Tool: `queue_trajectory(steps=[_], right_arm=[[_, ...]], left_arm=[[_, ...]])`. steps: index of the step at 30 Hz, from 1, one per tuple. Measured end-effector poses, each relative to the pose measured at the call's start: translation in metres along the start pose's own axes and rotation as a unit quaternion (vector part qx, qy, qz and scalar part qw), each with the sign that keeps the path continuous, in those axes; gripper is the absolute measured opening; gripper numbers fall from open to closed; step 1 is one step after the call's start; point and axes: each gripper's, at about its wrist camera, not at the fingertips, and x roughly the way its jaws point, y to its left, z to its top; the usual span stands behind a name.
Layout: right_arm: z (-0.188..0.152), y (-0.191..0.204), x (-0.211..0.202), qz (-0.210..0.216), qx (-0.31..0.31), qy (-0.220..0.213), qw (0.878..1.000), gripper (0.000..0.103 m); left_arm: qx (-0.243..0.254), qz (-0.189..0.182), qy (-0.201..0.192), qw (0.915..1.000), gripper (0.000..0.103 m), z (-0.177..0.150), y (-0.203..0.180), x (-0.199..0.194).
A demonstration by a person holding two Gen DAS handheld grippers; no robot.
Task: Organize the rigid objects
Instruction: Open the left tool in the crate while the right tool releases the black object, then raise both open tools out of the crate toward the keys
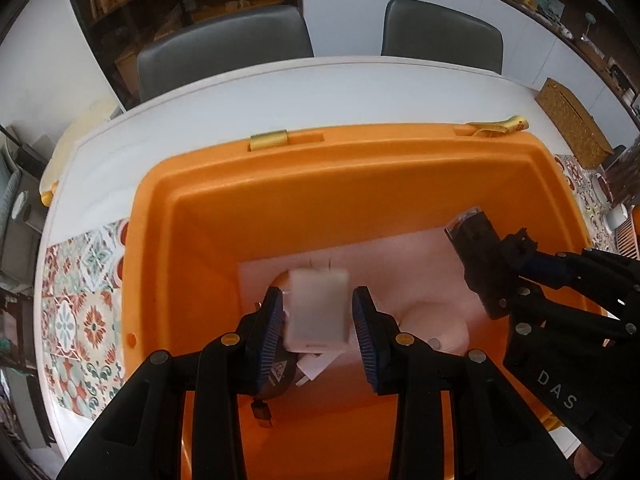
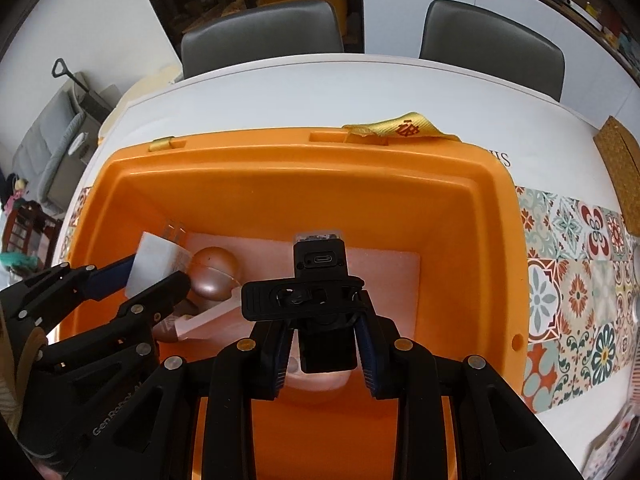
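Orange bin (image 1: 352, 184): my left gripper (image 1: 318, 318) pinches a white charger (image 1: 318, 312) over it; my right gripper (image 2: 324, 344) clamps a black device (image 2: 322, 280).

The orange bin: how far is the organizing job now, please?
Done: a rose-gold rounded object already lies inside the orange bin. In hand: the left hand-held gripper has a white charger block between its fingers; the right hand-held gripper holds a black USB-C device. Both hang over the bin. Left: setting both down.
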Motion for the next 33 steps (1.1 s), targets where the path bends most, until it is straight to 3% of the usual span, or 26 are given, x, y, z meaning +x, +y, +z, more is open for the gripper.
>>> queue_trajectory(steps=[4, 10, 12, 18, 33], right_arm=[[0.000, -0.001, 0.002, 0.001, 0.002, 0.002, 1.000, 0.030], [0.001, -0.003, -0.001, 0.006, 0.003, 0.002, 1.000, 0.031], [0.001, -0.003, -0.002, 0.009, 0.006, 0.000, 1.000, 0.032], [0.001, -0.003, -0.015, 0.001, 0.014, -0.017, 1.000, 0.051], [-0.026, 0.010, -0.071, 0.002, 0.015, -0.075, 0.997, 0.058]], left_arm=[[0.004, 0.011, -0.002, 0.9999, 0.038, 0.002, -0.001, -0.002], [-0.008, 0.027, -0.014, 0.9995, 0.059, 0.002, 0.005, -0.017], [-0.012, 0.030, -0.020, 0.9993, 0.059, 0.002, 0.007, -0.022], [-0.026, 0.039, -0.033, 0.9984, 0.063, -0.003, 0.016, -0.040], [-0.050, 0.051, -0.071, 0.9949, 0.082, -0.041, 0.026, -0.091]])
